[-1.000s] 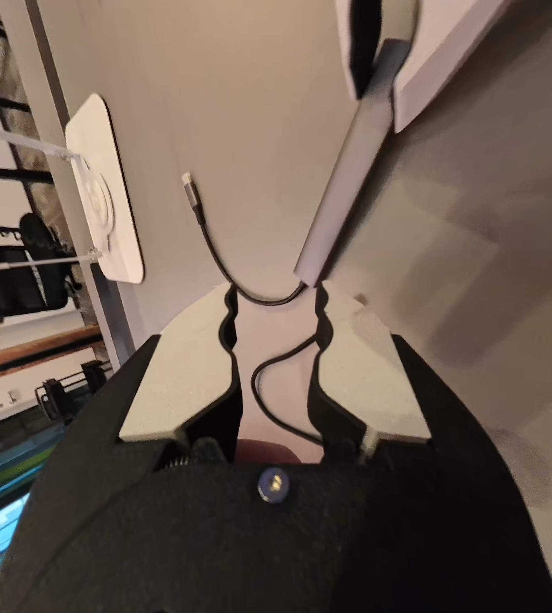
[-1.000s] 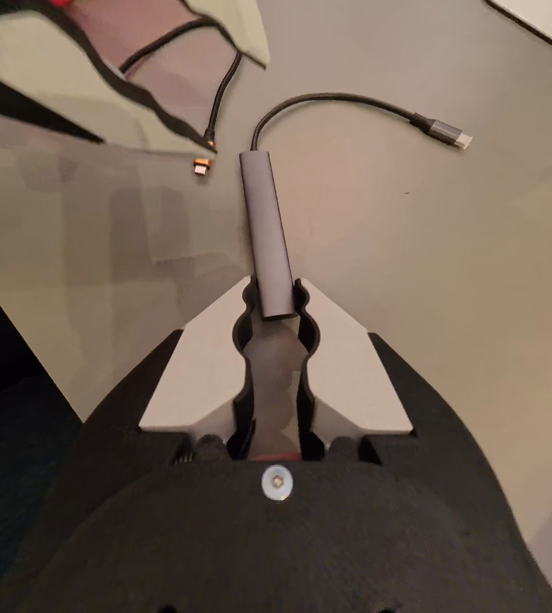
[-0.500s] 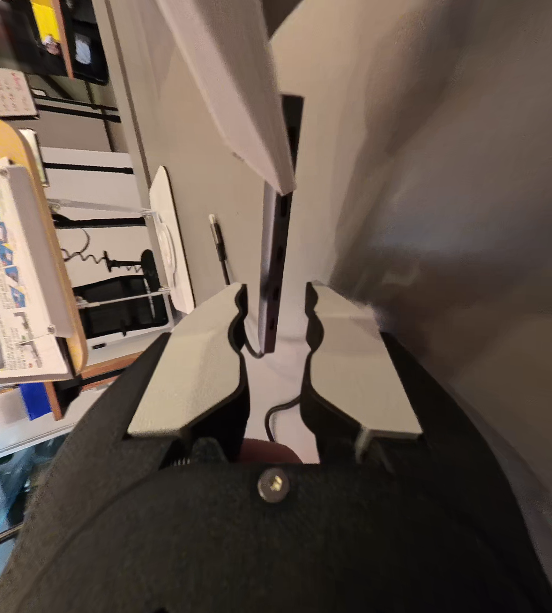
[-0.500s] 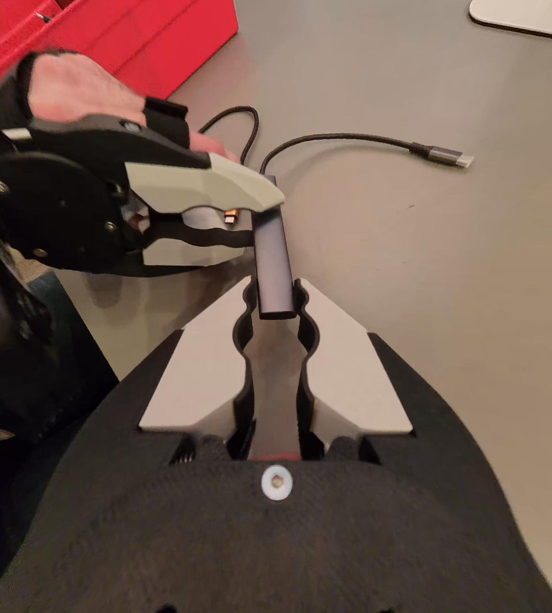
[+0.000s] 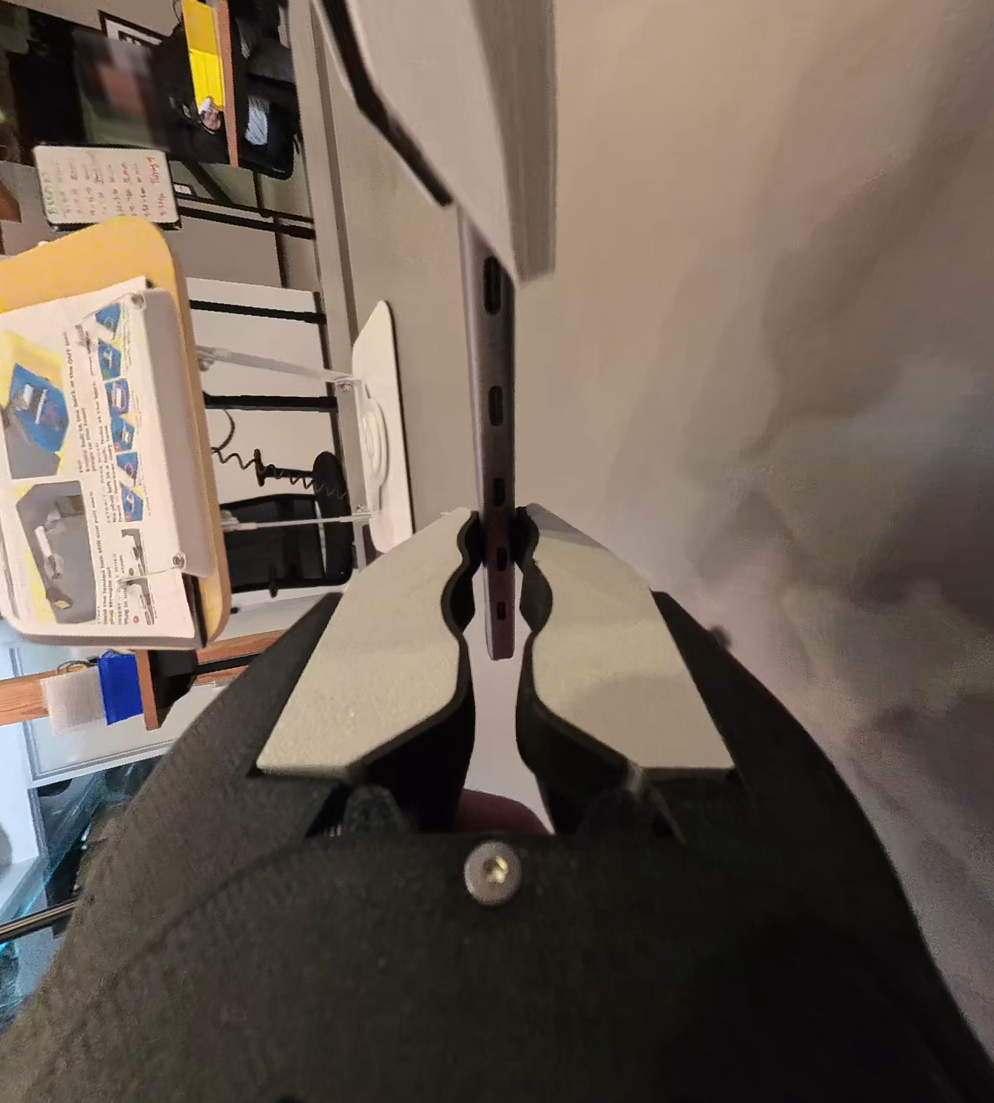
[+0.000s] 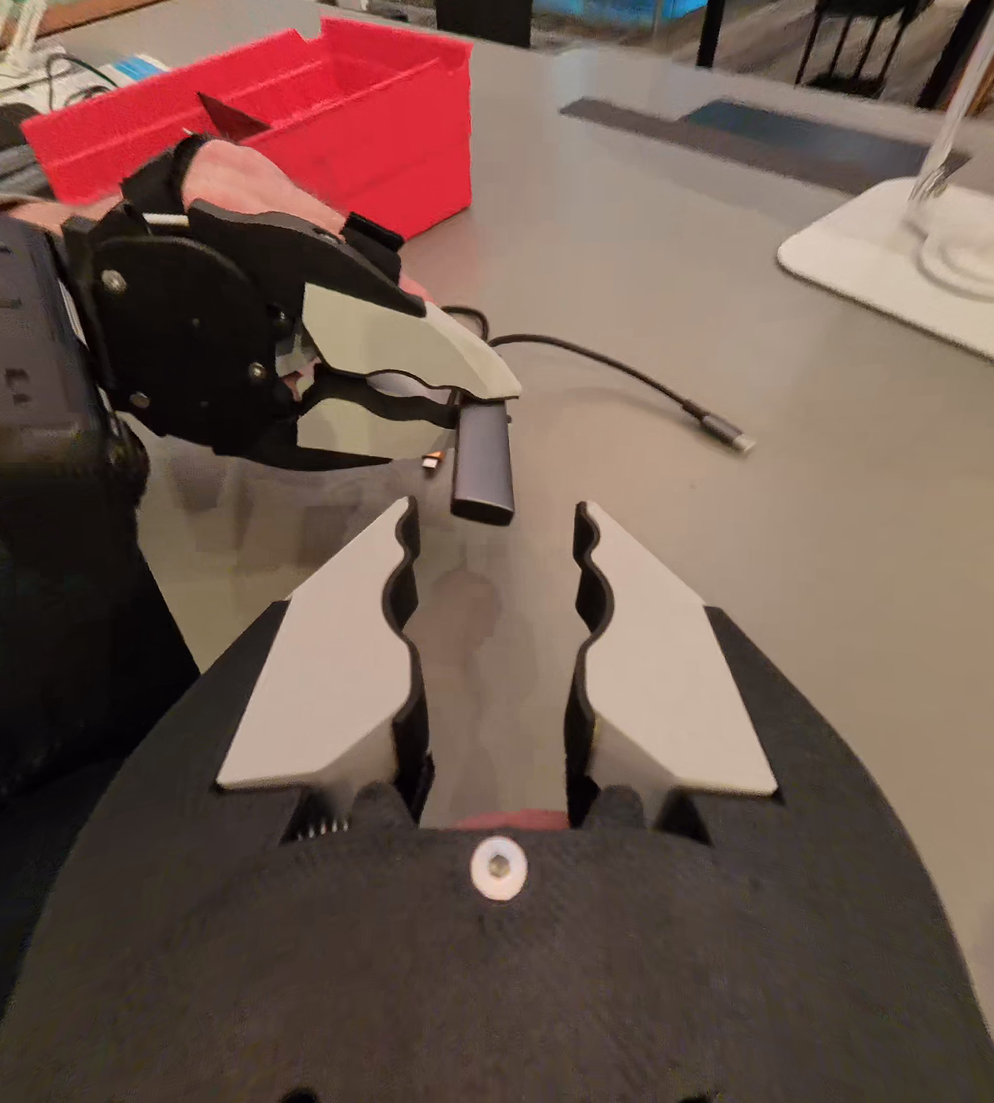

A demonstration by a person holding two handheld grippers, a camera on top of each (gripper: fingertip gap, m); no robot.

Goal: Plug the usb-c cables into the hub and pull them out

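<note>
From my left tool's camera I see printed writing on a picture sheet (image 5: 74,459) clipped to a yellow board (image 5: 88,256), and handwriting on a whiteboard (image 5: 106,188) behind it.

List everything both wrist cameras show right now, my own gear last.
Slim grey metal USB hub: one, clamped in left gripper, above table.
Hub's black braided cable with grey plug: one, on grey table.
Loose orange-tipped cable plug: one, left of hub.
Red plastic bin: one, far left.
White flat stand base: one, far right.
Left gripper: shut on hub.
Right gripper: open, empty, just short of hub.
</note>
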